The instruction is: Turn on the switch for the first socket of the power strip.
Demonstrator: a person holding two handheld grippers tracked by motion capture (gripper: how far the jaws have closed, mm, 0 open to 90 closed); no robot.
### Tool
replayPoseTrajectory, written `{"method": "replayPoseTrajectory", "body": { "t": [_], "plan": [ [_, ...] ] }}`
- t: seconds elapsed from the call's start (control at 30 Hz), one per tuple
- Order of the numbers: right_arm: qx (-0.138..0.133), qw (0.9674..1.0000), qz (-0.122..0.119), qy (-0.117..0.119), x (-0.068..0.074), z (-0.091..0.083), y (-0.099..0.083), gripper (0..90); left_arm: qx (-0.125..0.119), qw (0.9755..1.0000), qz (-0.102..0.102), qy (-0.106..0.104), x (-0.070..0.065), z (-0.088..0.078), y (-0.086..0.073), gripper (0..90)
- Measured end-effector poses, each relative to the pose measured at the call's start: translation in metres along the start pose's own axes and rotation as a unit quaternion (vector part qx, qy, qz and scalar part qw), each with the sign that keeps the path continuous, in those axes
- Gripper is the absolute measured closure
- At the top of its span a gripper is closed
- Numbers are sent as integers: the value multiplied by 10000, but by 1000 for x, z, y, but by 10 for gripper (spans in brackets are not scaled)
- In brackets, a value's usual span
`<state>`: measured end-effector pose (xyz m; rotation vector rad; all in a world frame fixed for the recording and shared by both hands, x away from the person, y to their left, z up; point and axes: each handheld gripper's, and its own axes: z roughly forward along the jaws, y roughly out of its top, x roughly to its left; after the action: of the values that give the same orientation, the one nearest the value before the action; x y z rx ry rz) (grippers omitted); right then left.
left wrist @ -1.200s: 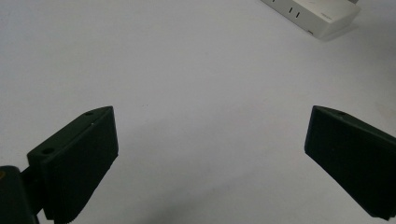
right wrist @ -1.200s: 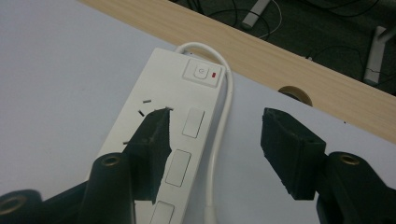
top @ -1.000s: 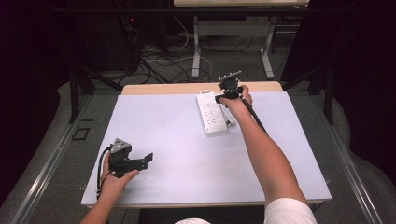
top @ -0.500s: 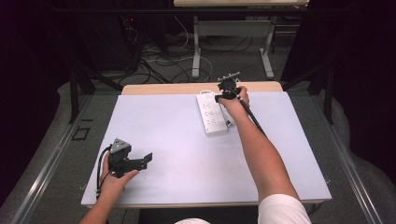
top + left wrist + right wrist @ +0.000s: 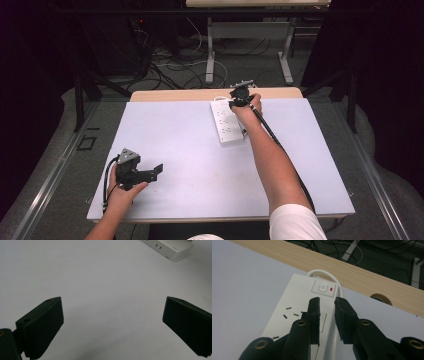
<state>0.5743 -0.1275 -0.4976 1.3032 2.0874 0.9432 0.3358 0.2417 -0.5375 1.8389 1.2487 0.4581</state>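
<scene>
Centrally, the smooth white rectangular power strip (image 5: 297, 315) lies under the right gripper (image 5: 327, 302), jaws narrowly parted, empty; the left gripper (image 5: 112, 322) gapes wide.

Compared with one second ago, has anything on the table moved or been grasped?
Almost nothing visibly changed. The right gripper stays over the far end of the power strip, near its switch, jaws slightly apart. The left gripper stays open near the table's front left; the strip has not moved.

The left gripper (image 5: 112, 325) has its two black jaws spread wide over the bare white table top (image 5: 100, 277). The end of a white power strip (image 5: 170, 247) lies farther off, at the view's upper right.
</scene>
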Motion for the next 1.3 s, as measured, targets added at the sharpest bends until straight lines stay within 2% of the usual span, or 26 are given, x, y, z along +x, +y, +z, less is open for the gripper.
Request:
{"method": "replayPoseTrajectory", "body": {
  "t": [0.03,0.23,0.37,0.5,0.57,0.87,1.13,1.3],
  "plan": [
    [-59,10000,-3,23,0,2,0,772,51,10000,7,-21,0,-1,0,36],
    [-78,9999,82,-20,2,8,-3,830,-23,10000,14,-5,0,0,0,37],
    [-38,9999,121,-73,1,10,-3,851,-17,10000,4,-16,0,-1,0,38],
    [-10,9996,266,-52,0,13,-4,868,-35,10000,2,-26,0,-1,0,39],
    [31,9998,214,-23,-1,16,-6,900,-42,10000,-3,-24,0,-1,0,39],
    [-80,9993,368,-41,3,20,-7,900,-35,10000,0,-34,1,-2,1,40],
    [165,9984,525,-105,2,27,-12,900,-1,10000,-17,-53,2,-2,1,40],
    [193,9978,621,-109,2,32,-14,900,19,10000,-16,-59,2,-2,1,40]
  ]
}}
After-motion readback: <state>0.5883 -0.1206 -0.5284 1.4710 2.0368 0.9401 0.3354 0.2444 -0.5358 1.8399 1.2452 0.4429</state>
